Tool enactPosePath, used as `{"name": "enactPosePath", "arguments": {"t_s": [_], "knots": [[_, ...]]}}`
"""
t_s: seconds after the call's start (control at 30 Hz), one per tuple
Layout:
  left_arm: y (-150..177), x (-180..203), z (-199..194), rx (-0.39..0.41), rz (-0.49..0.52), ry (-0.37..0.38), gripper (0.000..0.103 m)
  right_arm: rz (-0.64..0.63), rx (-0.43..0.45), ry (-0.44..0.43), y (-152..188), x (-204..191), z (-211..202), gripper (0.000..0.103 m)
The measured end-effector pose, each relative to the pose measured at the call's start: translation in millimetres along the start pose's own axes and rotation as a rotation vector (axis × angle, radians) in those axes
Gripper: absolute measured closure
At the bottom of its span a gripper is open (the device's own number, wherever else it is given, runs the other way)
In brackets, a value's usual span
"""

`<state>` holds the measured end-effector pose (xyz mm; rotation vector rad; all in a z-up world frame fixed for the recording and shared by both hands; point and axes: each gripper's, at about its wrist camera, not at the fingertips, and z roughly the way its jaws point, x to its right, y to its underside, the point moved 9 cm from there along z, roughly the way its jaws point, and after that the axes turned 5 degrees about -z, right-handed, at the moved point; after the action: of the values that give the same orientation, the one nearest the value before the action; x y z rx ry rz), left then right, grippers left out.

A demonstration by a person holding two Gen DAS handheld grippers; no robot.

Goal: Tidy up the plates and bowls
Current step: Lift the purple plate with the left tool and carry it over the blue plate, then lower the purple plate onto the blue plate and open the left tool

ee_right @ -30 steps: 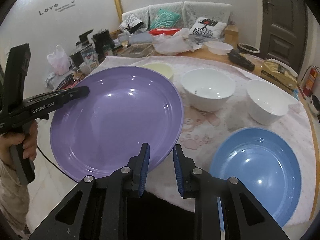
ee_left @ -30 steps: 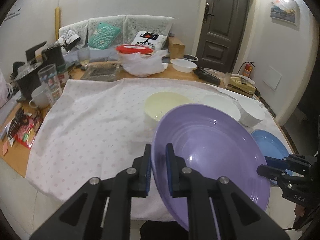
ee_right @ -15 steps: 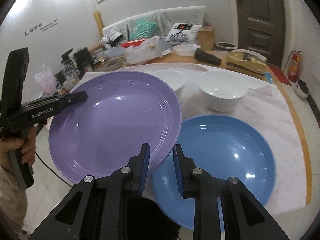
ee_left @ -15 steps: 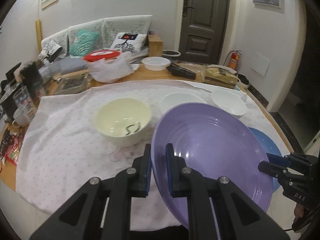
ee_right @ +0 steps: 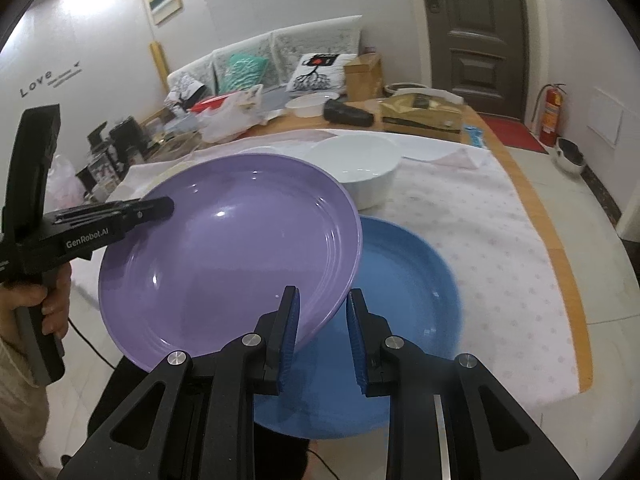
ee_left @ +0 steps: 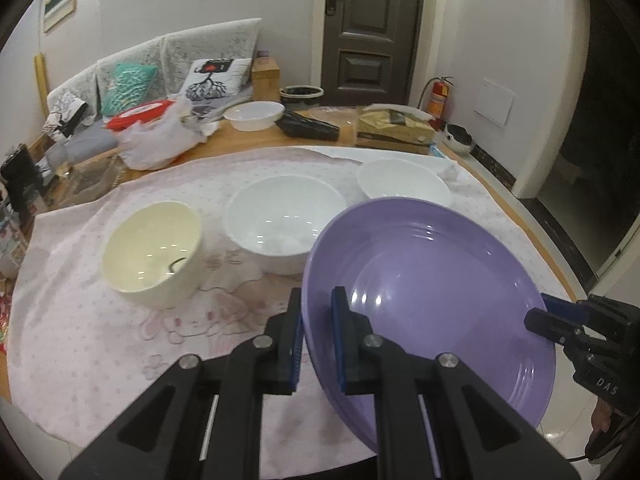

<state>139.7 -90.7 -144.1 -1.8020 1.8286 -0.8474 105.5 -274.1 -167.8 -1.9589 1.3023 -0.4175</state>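
- Left wrist view: the left gripper (ee_left: 317,334) has its two fingers closed tight on the near rim of the purple plate (ee_left: 436,300).
- The purple plate is tilted and is up in the air over the pink tablecloth (ee_left: 80,320).
- The right gripper (ee_left: 560,316) shows at the far right of this view. Its blue tip is at the plate's other edge, but you cannot tell from here if it pinches the plate.
- Three bowls sit in a row on the cloth past the plate: a cream bowl (ee_left: 154,252) on the left, a big white bowl (ee_left: 284,222) in the middle, and a smaller white bowl (ee_left: 402,182) on the right.
- The cream bowl and the middle bowl can be seen properly only in this view.
- A red fire extinguisher (ee_left: 440,94) stands by the dark door (ee_left: 370,28).
- Right wrist view: the right gripper (ee_right: 323,334) has its fingers a little way apart, with the purple plate's (ee_right: 228,252) rim between them. The left finger touches the rim. The right finger looks clear of it.
- The left gripper (ee_right: 152,210) reaches in from the left and holds the plate's far rim.
- Only this view shows the blue plate (ee_right: 404,280). It lies flat on the cloth, and the purple plate hangs partly over its left side.
- One white bowl (ee_right: 360,168) sits just past both plates.
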Motion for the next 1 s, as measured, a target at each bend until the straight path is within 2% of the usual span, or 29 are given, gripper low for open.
{"name": "enactPosePath", "arguments": {"t_s": [0.33,1.0], "knots": [[5.0,27.3,32.0,-0.050,0.040,0.032,0.092,0.035,-0.021,0.050,8.5,32.7,0.9,0.084],[18.9,45.2,68.9,-0.129,0.116,0.070,0.090,0.014,-0.097,0.116,23.6,54.1,9.8,0.084]]}}
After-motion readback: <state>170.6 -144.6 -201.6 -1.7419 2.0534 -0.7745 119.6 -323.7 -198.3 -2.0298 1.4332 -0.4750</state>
